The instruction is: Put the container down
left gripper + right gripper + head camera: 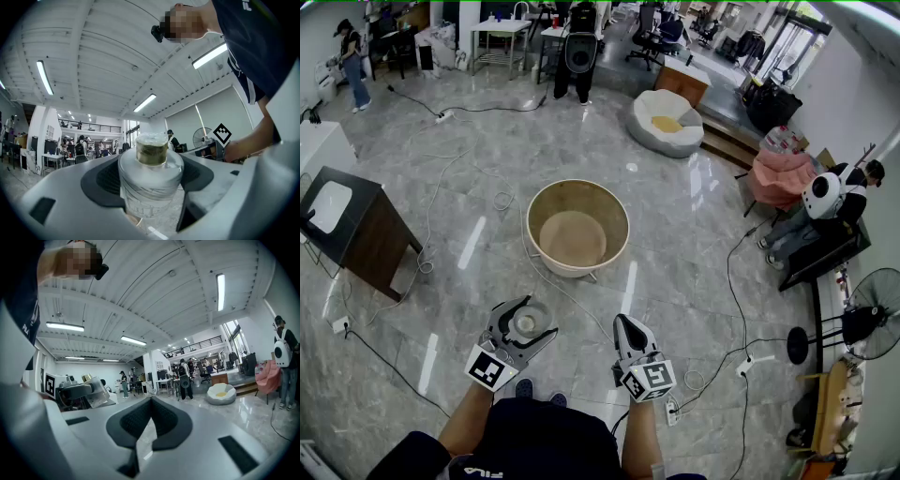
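Note:
A clear plastic container [150, 176] with a brownish lid stands upright between the jaws of my left gripper [149, 187], whose dark pads press its sides. In the head view the left gripper [531, 319] holds the container [526, 324] up in the air, above the floor in front of me. My right gripper [628, 327] hangs beside it to the right, apart from it, shut and empty. In the right gripper view its pads [140, 416] meet, and the container [93, 392] shows at the left.
A big round beige tub [577, 228] stands on the glossy floor ahead. Cables [731, 281] trail over the tiles. A dark table [352, 230] is at the left, a white beanbag [666, 122] behind, a seated person [825, 202] and a fan [867, 319] at the right.

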Demonstrator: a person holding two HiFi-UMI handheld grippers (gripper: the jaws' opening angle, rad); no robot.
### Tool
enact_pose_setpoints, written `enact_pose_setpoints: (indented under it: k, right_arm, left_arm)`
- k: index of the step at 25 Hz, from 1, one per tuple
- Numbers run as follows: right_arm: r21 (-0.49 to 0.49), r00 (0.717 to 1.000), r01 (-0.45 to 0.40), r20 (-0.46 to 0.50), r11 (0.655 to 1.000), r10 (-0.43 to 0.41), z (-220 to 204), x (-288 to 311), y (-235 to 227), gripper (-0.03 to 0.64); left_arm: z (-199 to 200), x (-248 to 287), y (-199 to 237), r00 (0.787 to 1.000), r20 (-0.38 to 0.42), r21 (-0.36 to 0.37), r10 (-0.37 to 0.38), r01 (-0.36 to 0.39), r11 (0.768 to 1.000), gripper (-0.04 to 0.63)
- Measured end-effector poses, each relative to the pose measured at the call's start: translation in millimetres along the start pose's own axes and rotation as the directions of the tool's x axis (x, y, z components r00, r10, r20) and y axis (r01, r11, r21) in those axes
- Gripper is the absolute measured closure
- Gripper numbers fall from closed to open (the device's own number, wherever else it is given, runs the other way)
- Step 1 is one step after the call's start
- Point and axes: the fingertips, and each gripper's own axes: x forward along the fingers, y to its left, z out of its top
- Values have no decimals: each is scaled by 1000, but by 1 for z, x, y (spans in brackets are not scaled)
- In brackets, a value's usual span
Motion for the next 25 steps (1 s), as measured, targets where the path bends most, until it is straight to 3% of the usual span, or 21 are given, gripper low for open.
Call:
enact_pose_setpoints:
  k: [13, 17, 25]
  right_arm:
    - [-54, 1000, -25, 4, 998, 26, 9, -8, 6, 588]
    - [-14, 998, -28, 52, 1000, 29, 15, -18, 6, 588]
    - [-7, 999, 8, 43, 1000, -8, 13, -37, -4, 588]
  left_arm:
    - [2, 3, -14, 1000, -9, 6, -20, 20, 1000, 250]
    - [1, 0, -20, 1000, -11, 5, -17, 17, 1000, 250]
    - [5, -4, -35, 1000, -25, 16, 7, -7, 1000, 250]
